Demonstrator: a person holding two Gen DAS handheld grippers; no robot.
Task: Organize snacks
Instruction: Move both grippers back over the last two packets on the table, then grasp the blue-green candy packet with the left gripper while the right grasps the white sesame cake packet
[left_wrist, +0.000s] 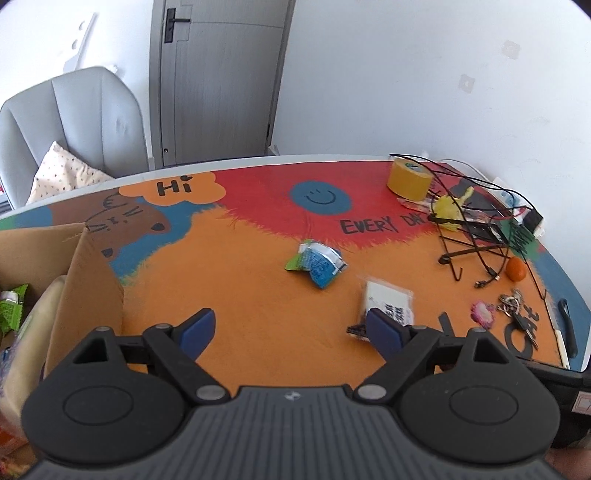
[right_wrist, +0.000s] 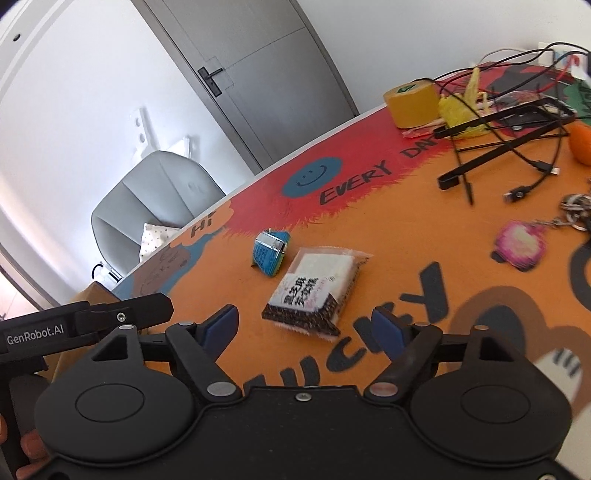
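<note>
The left gripper (left_wrist: 291, 330) stood released in the left wrist view, its blue pads wide apart over bare orange mat with nothing between them. The white snack packet (left_wrist: 388, 300) lay ahead and to the right, its near end hidden behind the right-hand pad, so it sat off this gripper's line and not inside its span. Farther out, near the middle of the table mat (left_wrist: 240, 280), lay the blue-and-green snack packet (left_wrist: 317, 263), crumpled and well ahead of the fingers. The cardboard box (left_wrist: 88, 280) stood at the left edge, just beside the left pad, with snacks already inside it, which I judged to be the place the loose packets were meant for.

In the right wrist view the right gripper (right_wrist: 308, 328) was also unclenched and empty, its pads not touching anything. The white snack packet (right_wrist: 316, 286) lay directly ahead, its dark near end just beyond the fingertips and roughly centred between them. Its long axis ran away from the gripper, leaning up to the right, so the jaws would span its short width. The blue-and-green snack packet (right_wrist: 271, 253) lay just beyond it to the left, close but apart. The right gripper looked the nearer and better lined up for the white packet; a short push forward seemed all it needed.
</note>
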